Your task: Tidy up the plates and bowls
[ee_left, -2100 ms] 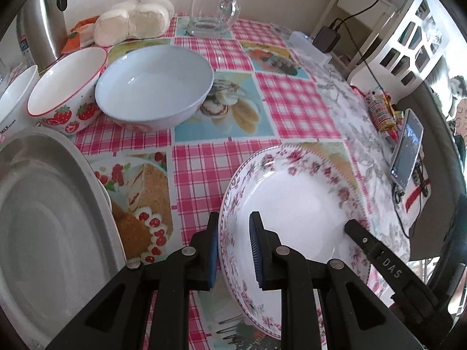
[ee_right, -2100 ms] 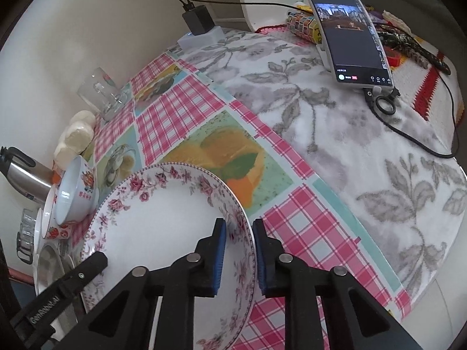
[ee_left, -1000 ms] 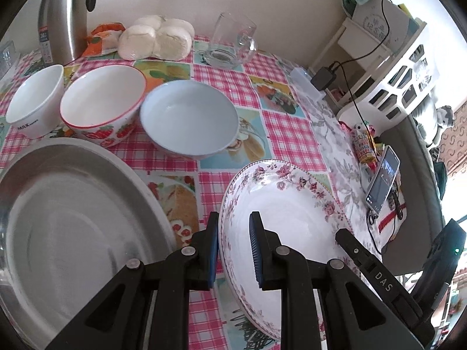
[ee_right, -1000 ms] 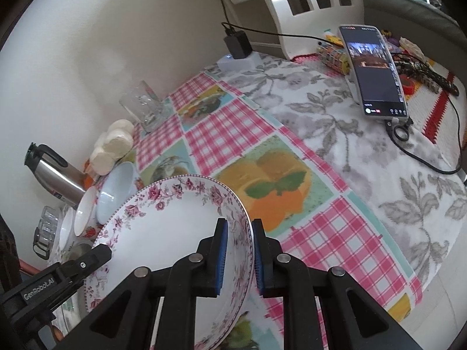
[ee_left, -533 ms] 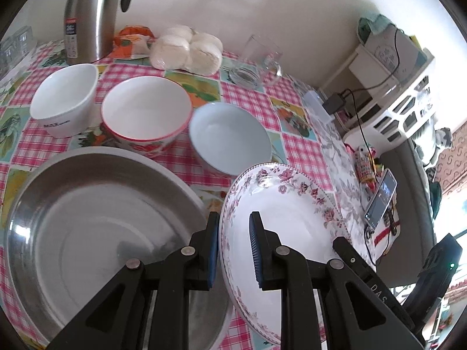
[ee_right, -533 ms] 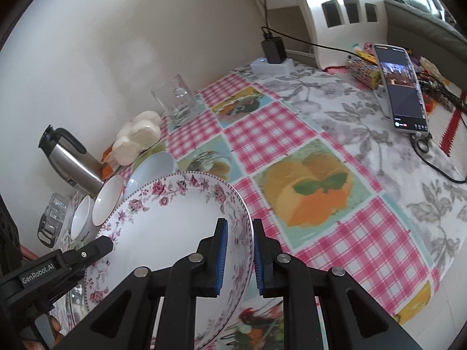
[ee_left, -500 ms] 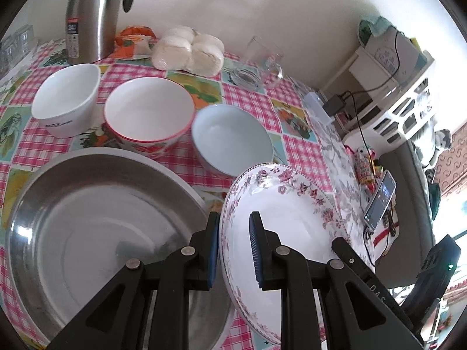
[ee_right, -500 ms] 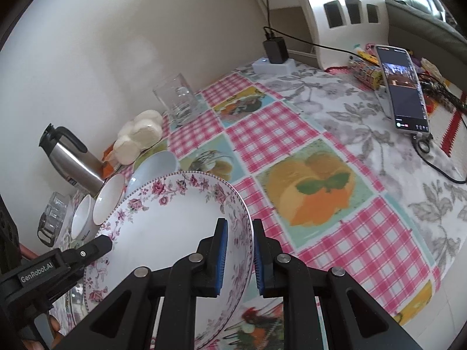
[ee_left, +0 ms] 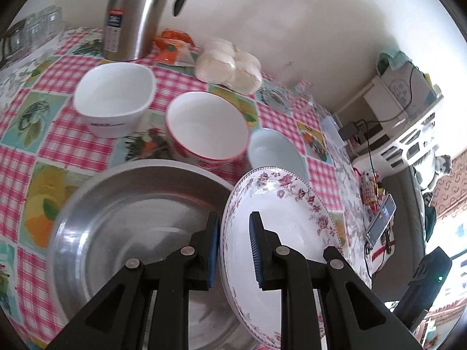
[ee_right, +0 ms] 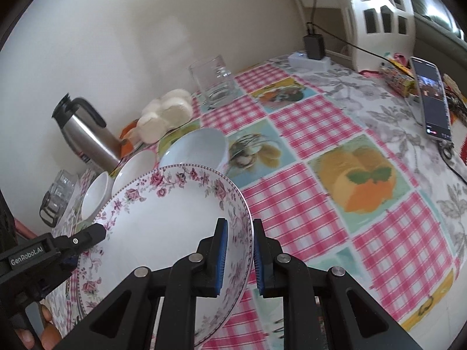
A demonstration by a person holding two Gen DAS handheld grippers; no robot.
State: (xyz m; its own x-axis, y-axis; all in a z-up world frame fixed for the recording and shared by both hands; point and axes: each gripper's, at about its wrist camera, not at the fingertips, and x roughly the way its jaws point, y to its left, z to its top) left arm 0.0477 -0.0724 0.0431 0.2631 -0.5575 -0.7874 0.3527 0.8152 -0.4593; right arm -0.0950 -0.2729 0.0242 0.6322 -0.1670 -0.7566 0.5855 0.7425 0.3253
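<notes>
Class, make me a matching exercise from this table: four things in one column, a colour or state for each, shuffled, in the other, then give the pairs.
Things:
1. floral plate
2. flask
3. glass
4. middle bowl

States:
A. red rim
B. clear and empty
C. gripped at opposite rims by left gripper and right gripper
D. steel, black handle

Pairs: 1-C, 2-D, 3-B, 4-A

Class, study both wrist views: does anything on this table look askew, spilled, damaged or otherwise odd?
Only the floral plate stands out: it hangs tilted over the steel basin, pinched at opposite rims by the left gripper and right gripper. No spills or breakage show.
</notes>
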